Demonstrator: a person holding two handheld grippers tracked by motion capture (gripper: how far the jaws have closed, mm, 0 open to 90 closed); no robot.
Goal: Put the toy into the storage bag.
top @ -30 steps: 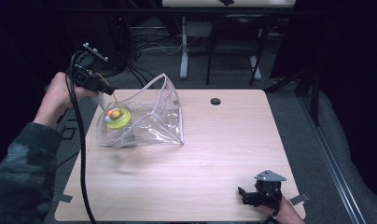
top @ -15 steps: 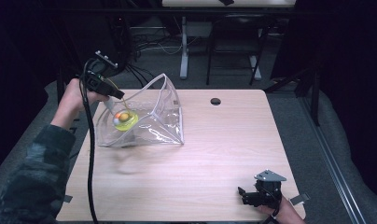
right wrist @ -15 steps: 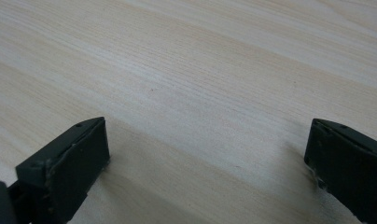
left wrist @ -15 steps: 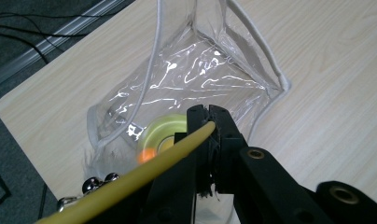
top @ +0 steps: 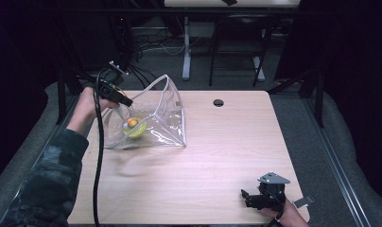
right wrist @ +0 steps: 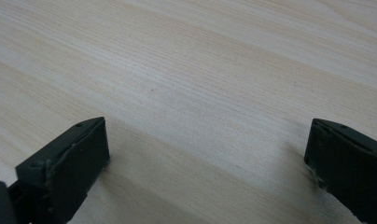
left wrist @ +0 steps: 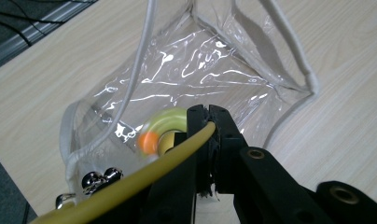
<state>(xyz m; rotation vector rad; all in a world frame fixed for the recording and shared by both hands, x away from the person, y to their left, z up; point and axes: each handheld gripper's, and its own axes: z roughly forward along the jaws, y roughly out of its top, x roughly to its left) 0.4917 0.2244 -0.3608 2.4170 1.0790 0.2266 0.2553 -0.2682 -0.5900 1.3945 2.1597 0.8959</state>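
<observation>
L gripper (left wrist: pixel 210 123), fingers clamped on a yellow cord, is dangling a yellow-orange ring toy (top: pixel 133 126) inside the floppy, slick clear plastic bag (top: pixel 158 120) w/ its stiffer white rim, while R gripper (top: pixel 261 197), fingers spread empty, is resting near the counter (top: pixel 217 156) corner well away from the bag.

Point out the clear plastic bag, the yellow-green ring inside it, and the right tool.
clear plastic bag (top: pixel 168 125), high view, on its see-through side wall.
yellow-green ring (left wrist: pixel 175 118), left gripper view, on the ring's upper band.
right tool (top: pixel 247 199), high view, midway between its jaw tips, near the table's front edge.
</observation>
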